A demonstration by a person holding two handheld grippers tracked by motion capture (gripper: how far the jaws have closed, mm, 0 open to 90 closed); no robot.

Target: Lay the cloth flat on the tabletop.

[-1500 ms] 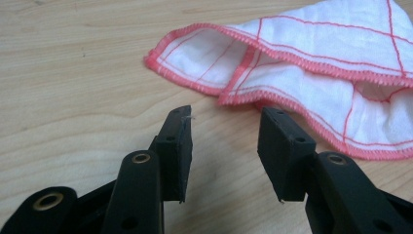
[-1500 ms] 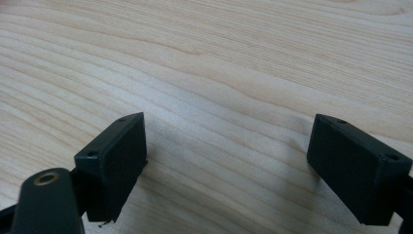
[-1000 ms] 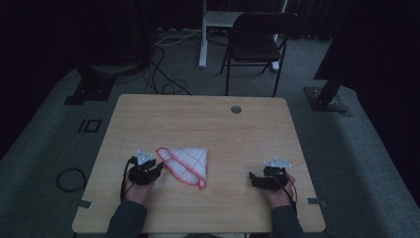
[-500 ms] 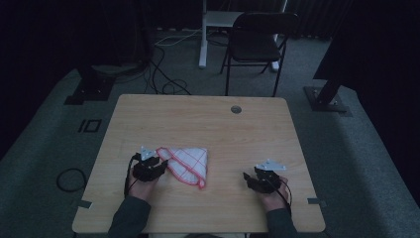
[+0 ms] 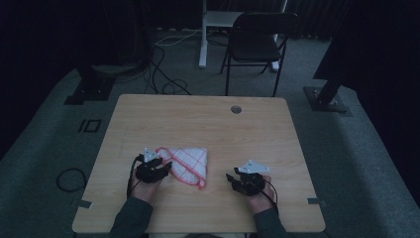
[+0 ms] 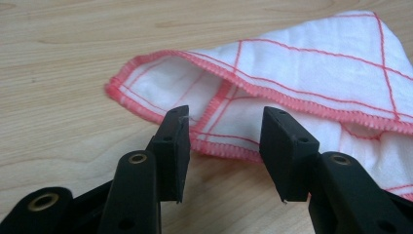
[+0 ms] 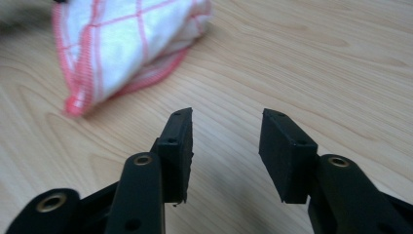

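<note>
High view: a folded white cloth (image 5: 188,161) with red checks lies on the wooden table (image 5: 208,124), near its front left. Left gripper (image 5: 165,166), jaws spread, sits at its hem; right gripper (image 5: 231,177), jaws apart, rests well clear.

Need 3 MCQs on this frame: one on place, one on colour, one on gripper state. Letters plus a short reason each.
1. Where does the cloth lie?
A. at the table's far edge
B. beside the left gripper
C. on the chair

2. What colour are the cloth's lines and hem?
A. blue
B. green
C. red

3. How stand the jaws of the right gripper?
A. open over bare wood
B. shut on the cloth
C. shut on a cable

Answers: 1 B, it lies at that gripper's tips; 2 C, red grid on white; 3 A, a gap with table between.
</note>
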